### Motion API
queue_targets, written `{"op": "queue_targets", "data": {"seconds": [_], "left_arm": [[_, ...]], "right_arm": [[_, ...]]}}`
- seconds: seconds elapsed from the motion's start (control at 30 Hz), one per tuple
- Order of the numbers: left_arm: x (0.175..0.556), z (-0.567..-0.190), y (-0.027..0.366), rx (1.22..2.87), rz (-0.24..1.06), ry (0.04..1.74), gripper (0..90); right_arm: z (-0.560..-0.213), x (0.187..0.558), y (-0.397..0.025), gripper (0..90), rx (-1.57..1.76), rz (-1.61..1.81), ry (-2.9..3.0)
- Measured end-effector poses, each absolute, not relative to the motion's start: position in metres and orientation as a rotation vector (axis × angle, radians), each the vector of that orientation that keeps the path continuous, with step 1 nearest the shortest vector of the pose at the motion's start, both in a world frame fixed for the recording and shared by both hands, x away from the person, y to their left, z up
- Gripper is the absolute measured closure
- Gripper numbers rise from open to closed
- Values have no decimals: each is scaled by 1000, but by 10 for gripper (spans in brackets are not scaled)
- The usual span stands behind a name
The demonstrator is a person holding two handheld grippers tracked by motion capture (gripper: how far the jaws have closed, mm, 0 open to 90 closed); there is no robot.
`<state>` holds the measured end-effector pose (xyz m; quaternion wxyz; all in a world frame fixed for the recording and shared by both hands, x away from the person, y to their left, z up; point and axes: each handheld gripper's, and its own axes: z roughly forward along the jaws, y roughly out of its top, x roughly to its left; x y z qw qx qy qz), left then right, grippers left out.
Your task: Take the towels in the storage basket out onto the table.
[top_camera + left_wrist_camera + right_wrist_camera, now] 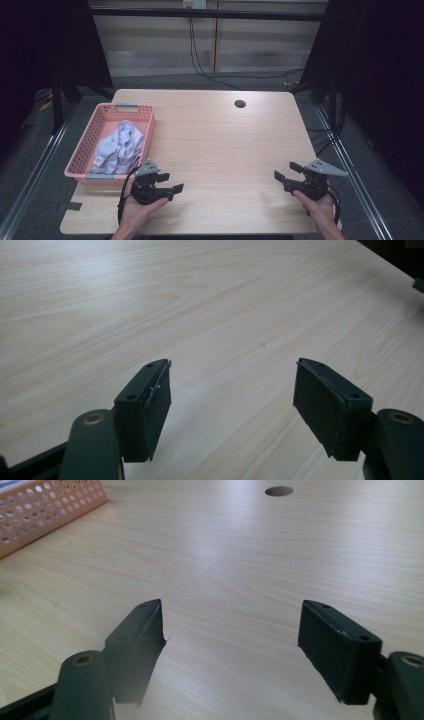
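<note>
Pink plastic basket [102,131] sits at the left edge of the wooden table [215,150], and a crumpled pale lilac cloth [119,149] lies inside it, with a small white label showing near its near-left corner. Just beside the basket's near right corner, a hand [136,212] comes in from the bottom and holds the left gripper [171,183] low over the tabletop, pointing toward the right. Its jaws stand wide apart with nothing between them; in the left gripper view only bare wood grain lies in the gap [231,390]. Across an open stretch of table, well apart from the cloth, the other hand [320,210] holds the right gripper [286,171] near the table's right edge, pointing left toward the middle. Its jaws are likewise spread wide and hold nothing. The right gripper view looks between them [231,630] toward the basket's perforated wall [45,510] at upper left and a round cable hole [279,490] far off.
</note>
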<state>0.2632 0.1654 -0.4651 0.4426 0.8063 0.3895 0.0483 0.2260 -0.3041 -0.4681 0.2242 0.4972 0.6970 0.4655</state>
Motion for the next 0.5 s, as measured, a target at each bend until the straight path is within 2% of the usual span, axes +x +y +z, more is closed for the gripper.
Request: {"op": "queue_targets", "data": {"seconds": [0.5], "left_arm": [[263,-449,176,1998,157,932,280]], "right_arm": [[-469,223,-301,190,1332,1263,2059]]}}
